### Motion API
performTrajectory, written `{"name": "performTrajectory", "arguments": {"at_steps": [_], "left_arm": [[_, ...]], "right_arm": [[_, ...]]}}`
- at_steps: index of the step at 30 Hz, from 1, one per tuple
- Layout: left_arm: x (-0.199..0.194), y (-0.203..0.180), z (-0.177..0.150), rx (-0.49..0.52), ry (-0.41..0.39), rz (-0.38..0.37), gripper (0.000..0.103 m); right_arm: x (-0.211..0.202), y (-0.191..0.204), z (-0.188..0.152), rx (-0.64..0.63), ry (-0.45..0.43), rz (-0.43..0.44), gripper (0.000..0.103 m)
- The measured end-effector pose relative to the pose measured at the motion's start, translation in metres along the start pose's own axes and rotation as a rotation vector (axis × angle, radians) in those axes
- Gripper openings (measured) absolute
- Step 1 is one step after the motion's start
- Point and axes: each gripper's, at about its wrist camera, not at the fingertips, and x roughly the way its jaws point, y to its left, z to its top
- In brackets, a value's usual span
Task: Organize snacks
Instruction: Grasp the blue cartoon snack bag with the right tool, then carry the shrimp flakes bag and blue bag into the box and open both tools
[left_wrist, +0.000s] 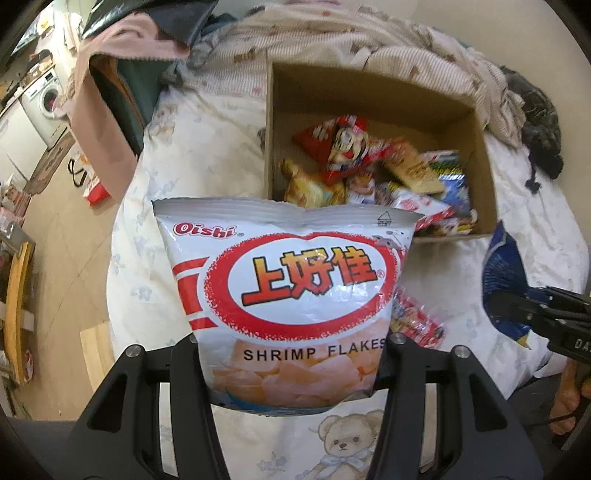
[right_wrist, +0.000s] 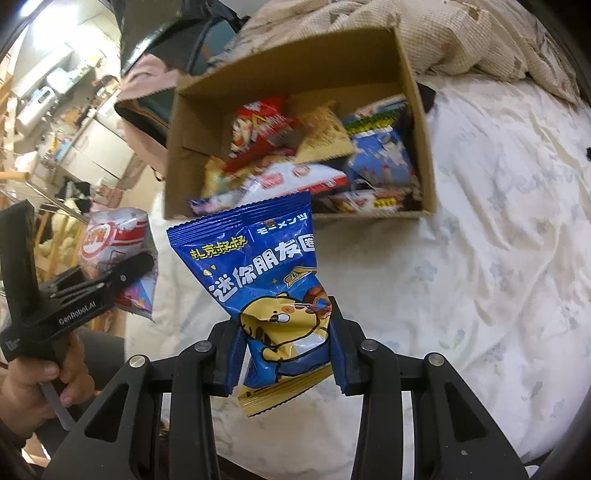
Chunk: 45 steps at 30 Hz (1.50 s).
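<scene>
Left wrist view shows the left gripper (left_wrist: 291, 373) clamped on the lower part of an Oishi shrimp flakes bag (left_wrist: 291, 291), held just short of the cardboard box (left_wrist: 380, 88) of snacks. The right gripper (right_wrist: 284, 354) pinches a blue cookie packet (right_wrist: 258, 273) by its bottom, also short of the box. Both slippery bags are top-heavy; they could slip free or land outside on the bedsheet (right_wrist: 498, 221).
</scene>
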Motion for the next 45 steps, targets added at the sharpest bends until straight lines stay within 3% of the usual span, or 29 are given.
{"name": "performTrajectory", "arguments": {"at_steps": [3, 9, 19, 25, 36, 45], "left_arm": [[-0.015, -0.003, 0.012, 0.013, -0.055, 0.008, 0.048], [-0.020, -0.008, 0.040, 0.030, -0.089, 0.018, 0.048], [-0.003, -0.029, 0.092, 0.101, -0.142, 0.019, 0.048], [0.019, -0.032, 0.111, 0.087, -0.156, 0.011, 0.048], [0.037, -0.035, 0.121, 0.120, -0.208, -0.024, 0.049], [0.047, -0.034, 0.127, 0.091, -0.187, -0.025, 0.049]], "right_arm": [[-0.001, 0.006, 0.012, -0.004, -0.042, 0.027, 0.040], [-0.009, 0.010, 0.029, 0.020, -0.114, 0.058, 0.040], [-0.011, -0.003, 0.053, 0.086, -0.195, 0.016, 0.040], [-0.014, -0.017, 0.074, 0.122, -0.248, -0.025, 0.040], [0.009, -0.032, 0.111, 0.136, -0.256, -0.061, 0.040], [0.026, -0.038, 0.129, 0.143, -0.238, -0.070, 0.040]]}}
